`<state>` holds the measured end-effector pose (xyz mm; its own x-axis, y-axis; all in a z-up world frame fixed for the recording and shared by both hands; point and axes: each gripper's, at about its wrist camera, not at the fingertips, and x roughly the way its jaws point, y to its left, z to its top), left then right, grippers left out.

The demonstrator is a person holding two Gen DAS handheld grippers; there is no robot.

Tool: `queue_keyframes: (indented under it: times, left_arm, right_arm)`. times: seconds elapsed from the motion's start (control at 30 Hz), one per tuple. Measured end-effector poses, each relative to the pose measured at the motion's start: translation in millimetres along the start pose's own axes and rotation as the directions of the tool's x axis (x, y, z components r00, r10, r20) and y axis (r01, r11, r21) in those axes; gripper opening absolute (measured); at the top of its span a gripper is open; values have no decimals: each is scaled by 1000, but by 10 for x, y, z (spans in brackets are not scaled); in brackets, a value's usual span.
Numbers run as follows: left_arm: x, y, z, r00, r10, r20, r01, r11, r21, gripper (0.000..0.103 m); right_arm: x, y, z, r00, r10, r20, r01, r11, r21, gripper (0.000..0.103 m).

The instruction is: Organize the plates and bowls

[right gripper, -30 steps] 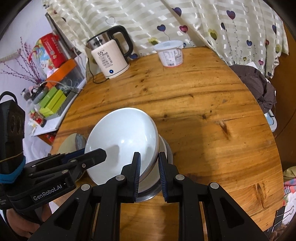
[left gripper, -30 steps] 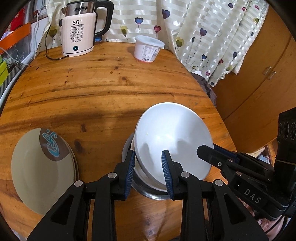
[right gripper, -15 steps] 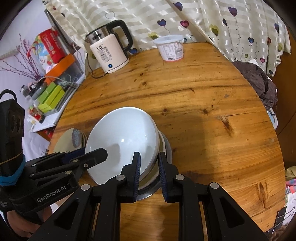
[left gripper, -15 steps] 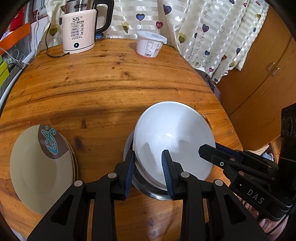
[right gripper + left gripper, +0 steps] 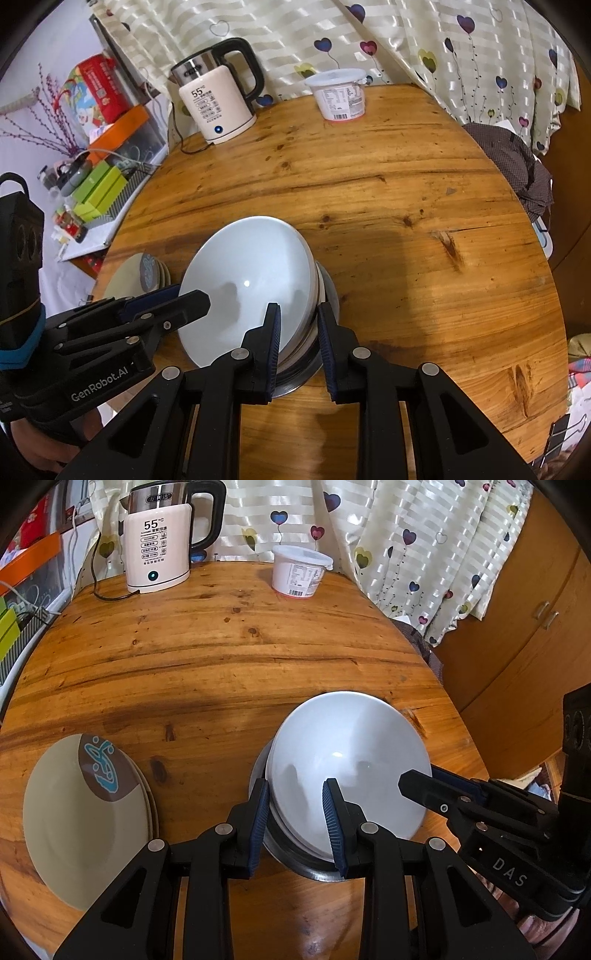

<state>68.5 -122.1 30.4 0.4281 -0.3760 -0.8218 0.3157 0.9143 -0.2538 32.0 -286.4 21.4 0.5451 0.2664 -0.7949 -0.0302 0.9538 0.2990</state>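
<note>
A stack of white bowls (image 5: 347,760) sits in a steel bowl (image 5: 314,867) at the near right of the round wooden table (image 5: 221,657). My left gripper (image 5: 295,801) is shut on the stack's near-left rim. My right gripper (image 5: 297,325) is shut on the stack's (image 5: 247,280) right rim. Each gripper shows in the other's view. A stack of beige plates (image 5: 85,816) with a brown and blue mark lies to the left, also in the right wrist view (image 5: 136,275).
A cream electric kettle (image 5: 159,542) with its cord and a white lidded tub (image 5: 299,572) stand at the table's far edge. A heart-pattern curtain hangs behind. A wooden cabinet (image 5: 524,627) is at right, cluttered shelves (image 5: 99,177) at left.
Both grippers keep their hold on the bowl stack. The views have shifted slightly, first towards the table's far side, then back; the stack stays in place on the table.
</note>
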Motion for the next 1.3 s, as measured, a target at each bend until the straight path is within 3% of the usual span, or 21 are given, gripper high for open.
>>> queue_keyframes:
  times: [0.33,0.6,0.87,1.3]
  left_arm:
    - [-72,37,20,998,-35,46,35,999,-18,31]
    - [-142,38,29,996,-60,60,62,998,-31,31]
    - [-126,26,28,994,-102,41,103,994,-37,31]
    - [-179,59,9,995,-48,83,51,998,-29,31]
  right_arm:
    - [-34,-13,35,999,2,35,-2,1000,-4,18]
    - [2,-147,53,998,66,-5,-65,994,83,15]
    - [-57,-129,121,997,80,-22,-78,993,89,15]
    - [-19,-72,79,999,50,1,-50,999,18,14]
